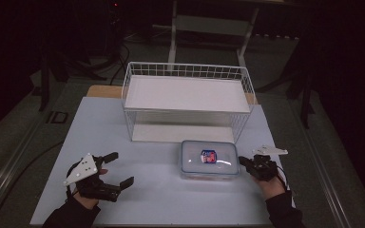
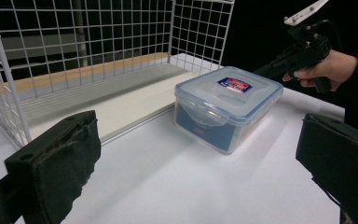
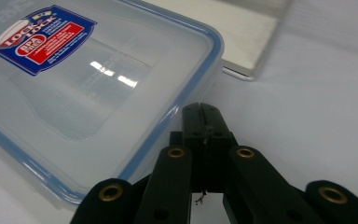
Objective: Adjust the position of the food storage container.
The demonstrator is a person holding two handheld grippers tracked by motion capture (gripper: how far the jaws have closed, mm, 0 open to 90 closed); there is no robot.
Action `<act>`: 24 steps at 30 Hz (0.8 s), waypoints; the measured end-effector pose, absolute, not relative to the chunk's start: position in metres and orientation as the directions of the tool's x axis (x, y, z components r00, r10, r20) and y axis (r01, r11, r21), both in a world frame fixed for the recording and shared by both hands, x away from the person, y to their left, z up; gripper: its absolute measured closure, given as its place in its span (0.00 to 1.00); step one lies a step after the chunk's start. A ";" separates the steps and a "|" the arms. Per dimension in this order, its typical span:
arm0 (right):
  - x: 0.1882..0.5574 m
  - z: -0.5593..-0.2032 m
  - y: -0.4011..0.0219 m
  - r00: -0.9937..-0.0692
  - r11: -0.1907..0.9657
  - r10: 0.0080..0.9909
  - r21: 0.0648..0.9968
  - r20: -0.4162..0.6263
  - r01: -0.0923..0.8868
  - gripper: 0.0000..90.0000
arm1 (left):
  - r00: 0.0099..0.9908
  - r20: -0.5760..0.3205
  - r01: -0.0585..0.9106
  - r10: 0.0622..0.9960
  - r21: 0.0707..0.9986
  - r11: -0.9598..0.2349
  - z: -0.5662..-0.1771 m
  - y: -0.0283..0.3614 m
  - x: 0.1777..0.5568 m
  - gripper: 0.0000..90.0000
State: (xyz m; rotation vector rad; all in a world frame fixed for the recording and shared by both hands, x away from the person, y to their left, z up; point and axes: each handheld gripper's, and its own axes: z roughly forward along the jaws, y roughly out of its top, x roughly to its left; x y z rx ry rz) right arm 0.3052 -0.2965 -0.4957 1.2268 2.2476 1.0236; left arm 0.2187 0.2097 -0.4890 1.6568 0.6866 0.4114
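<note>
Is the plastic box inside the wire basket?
No, the plastic box sits on the table in front of the wire basket.

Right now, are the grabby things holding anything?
No. The left hand-held gripper is open with nothing between its jaws. The right hand-held gripper is shut on nothing, its tip beside the plastic box.
</note>
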 end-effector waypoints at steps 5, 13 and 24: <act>0.305 -0.495 -0.284 -0.570 0.364 0.821 0.751 0.020 0.551 1.00 | 0.761 -0.103 0.210 0.641 0.973 -0.093 -0.489 0.210 0.218 0.00; 0.307 -0.495 -0.264 -0.606 0.388 0.795 0.752 0.018 0.532 1.00 | 0.763 -0.108 0.212 0.638 0.973 -0.089 -0.489 0.210 0.218 0.00; 0.311 -0.495 -0.239 -0.646 0.419 0.763 0.753 0.011 0.508 1.00 | 0.763 -0.107 0.215 0.637 0.972 -0.094 -0.490 0.210 0.218 0.00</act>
